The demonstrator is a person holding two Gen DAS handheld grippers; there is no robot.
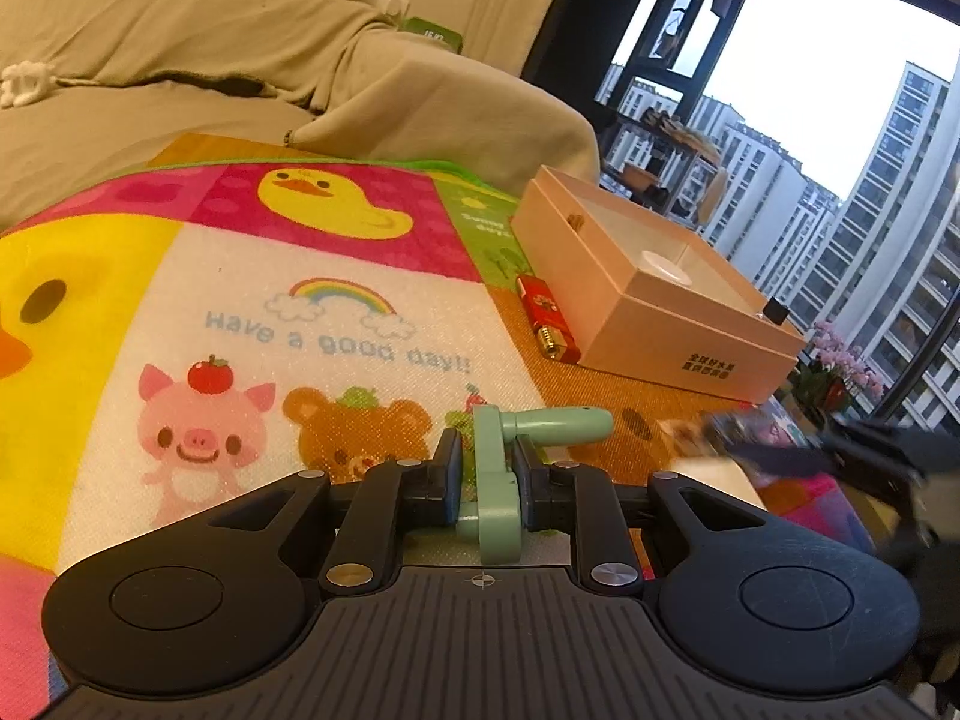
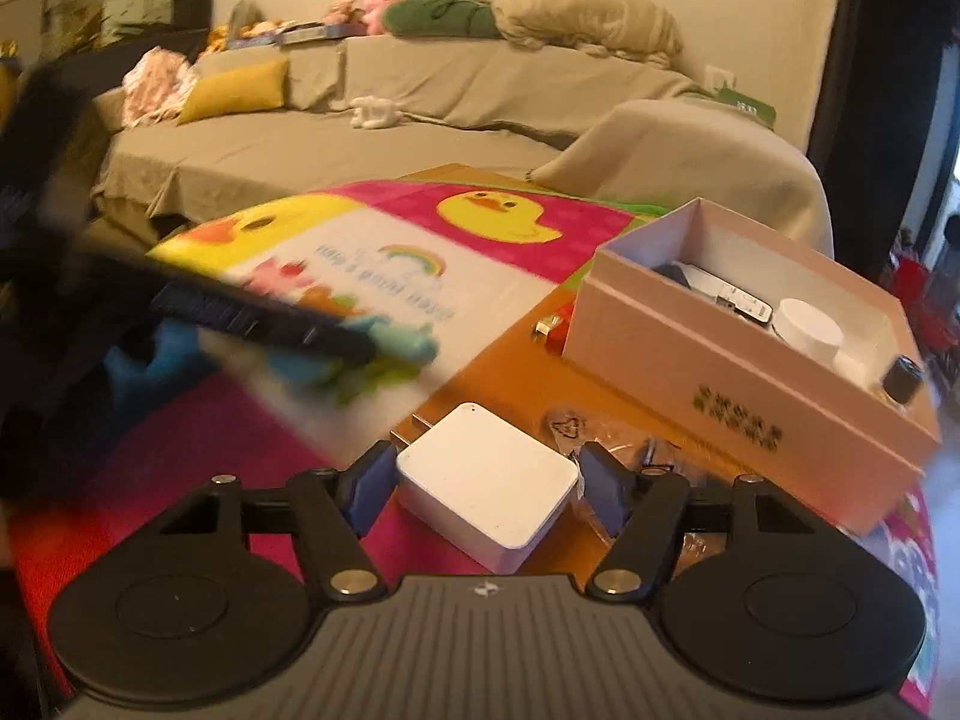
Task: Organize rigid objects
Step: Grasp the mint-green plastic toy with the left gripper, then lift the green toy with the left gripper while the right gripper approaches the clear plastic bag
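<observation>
While the left gripper (image 1: 487, 483) sat at lower centre of its view, its jaws were drawn narrow and clamped on a mint-green plastic piece (image 1: 501, 468), whose rounded arm stuck out to the right above the mat. At lower centre of the right wrist view, the right gripper (image 2: 487, 483) stood about half wide, its blue pads (image 2: 366, 489) flanking a white charger block (image 2: 486, 489) lying on the table; the right pad appeared to touch the block's edge, but whether both pressed on it could not be told. Two metal prongs showed at the block's upper left corner. Just right of the block lay a clear plastic bag (image 2: 606, 435). Left of centre in that view, a blurred dark shape crossed the frame, likely the other gripper with the green piece. Farther back, a cartoon play mat (image 1: 252, 276) with ducks and a rainbow covered the orange table (image 2: 480, 372). At right of centre stood an open pink box (image 2: 720, 360) holding a white round container (image 2: 807, 330) and other small items. A red lighter (image 1: 547, 318) lay just beside the box's left wall. Beyond everything, a beige-covered sofa (image 2: 360, 138) filled the upper frame.
</observation>
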